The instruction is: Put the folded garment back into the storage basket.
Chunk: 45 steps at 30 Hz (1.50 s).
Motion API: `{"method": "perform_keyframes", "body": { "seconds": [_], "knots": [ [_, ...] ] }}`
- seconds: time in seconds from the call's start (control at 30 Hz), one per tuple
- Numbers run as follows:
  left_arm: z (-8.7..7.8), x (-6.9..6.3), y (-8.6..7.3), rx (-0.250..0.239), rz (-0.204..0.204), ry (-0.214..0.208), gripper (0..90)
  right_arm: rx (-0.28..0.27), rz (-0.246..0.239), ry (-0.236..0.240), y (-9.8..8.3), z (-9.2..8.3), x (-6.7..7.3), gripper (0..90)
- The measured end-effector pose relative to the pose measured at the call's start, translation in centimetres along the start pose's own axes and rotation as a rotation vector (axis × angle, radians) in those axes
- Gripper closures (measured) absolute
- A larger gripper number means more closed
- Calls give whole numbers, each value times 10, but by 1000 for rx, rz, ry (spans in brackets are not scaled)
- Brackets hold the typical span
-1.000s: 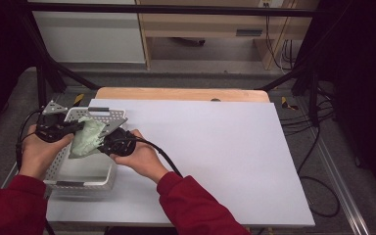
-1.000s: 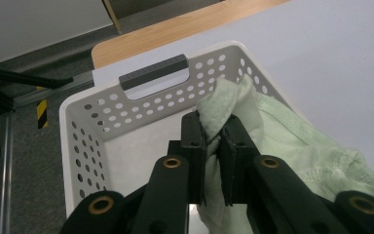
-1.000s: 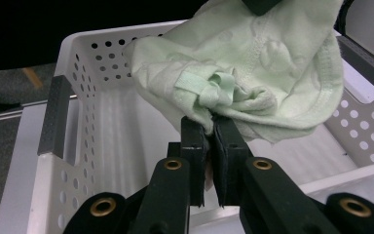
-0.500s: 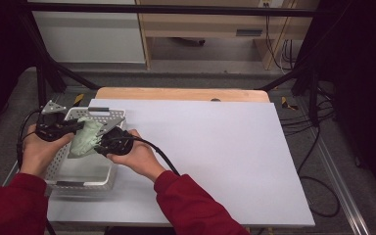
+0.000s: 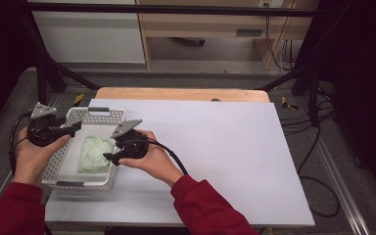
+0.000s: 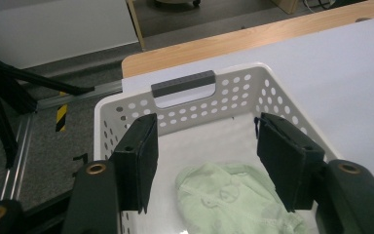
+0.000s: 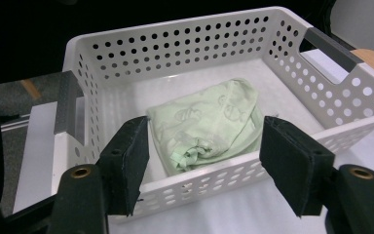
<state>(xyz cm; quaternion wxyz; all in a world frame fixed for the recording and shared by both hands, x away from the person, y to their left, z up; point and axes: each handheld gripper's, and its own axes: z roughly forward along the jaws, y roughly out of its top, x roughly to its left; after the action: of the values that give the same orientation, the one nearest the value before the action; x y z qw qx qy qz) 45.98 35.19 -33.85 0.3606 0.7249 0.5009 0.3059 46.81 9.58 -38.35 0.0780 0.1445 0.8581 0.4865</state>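
A pale green folded cloth (image 5: pixel 94 152) lies on the floor of a white perforated basket (image 5: pixel 98 113) at the table's left. My left gripper (image 5: pixel 76 128) hovers over the basket's left wall, and its jaws have just been opening. In the left gripper view the gripper (image 6: pixel 209 165) stands open above the cloth (image 6: pixel 233 200), with the pads clear of it. My right gripper (image 5: pixel 108 157) is at the basket's right wall, its jaws also just opened. In the right gripper view it (image 7: pixel 202 165) is open outside the basket (image 7: pixel 175 29), pointing at the cloth (image 7: pixel 204 124).
The basket has grey handles (image 6: pixel 185 85) at both ends. A white sheet (image 5: pixel 215 142) covers the table to the right of the basket. A wooden strip (image 5: pixel 181 94) runs along the far edge. Black frame posts and cables stand around the table.
The cloth, held up between both grippers over the basket, now lies on the basket floor. Both grippers have opened and drawn apart, the right one back over the basket's right wall.
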Motion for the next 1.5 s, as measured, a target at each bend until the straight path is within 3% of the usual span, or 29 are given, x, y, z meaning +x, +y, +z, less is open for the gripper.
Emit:
{"method": "perform_keyframes", "body": {
  "seconds": [0.13,0.2,0.23,0.43,0.67,0.77,1.0,1.1,1.5],
  "knots": [
    [-4,-3,3,-8,4,7,370,-9,8,1,0,-1,0,326],
    [-8,-7,6,-11,16,7,329,-16,9,-7,1,-1,0,279],
    [-10,-9,7,-16,16,5,285,-20,21,-16,1,-1,-1,213],
    [-19,-22,4,-37,12,-6,184,-23,55,-51,0,-5,-4,104],
    [-28,-44,-11,-78,-8,-16,129,-56,72,-85,1,-22,-9,94],
    [-29,-53,-18,-85,-15,-29,118,-59,57,-123,1,-29,-8,93],
    [-33,-75,-28,-92,11,-66,106,-59,29,-171,1,-42,-9,89],
    [-33,-78,-29,-76,29,-78,105,-62,41,-190,1,-47,-11,94],
    [-34,-77,-43,-66,-3,-89,105,-68,69,-217,-3,-67,-22,98]
  ]
}}
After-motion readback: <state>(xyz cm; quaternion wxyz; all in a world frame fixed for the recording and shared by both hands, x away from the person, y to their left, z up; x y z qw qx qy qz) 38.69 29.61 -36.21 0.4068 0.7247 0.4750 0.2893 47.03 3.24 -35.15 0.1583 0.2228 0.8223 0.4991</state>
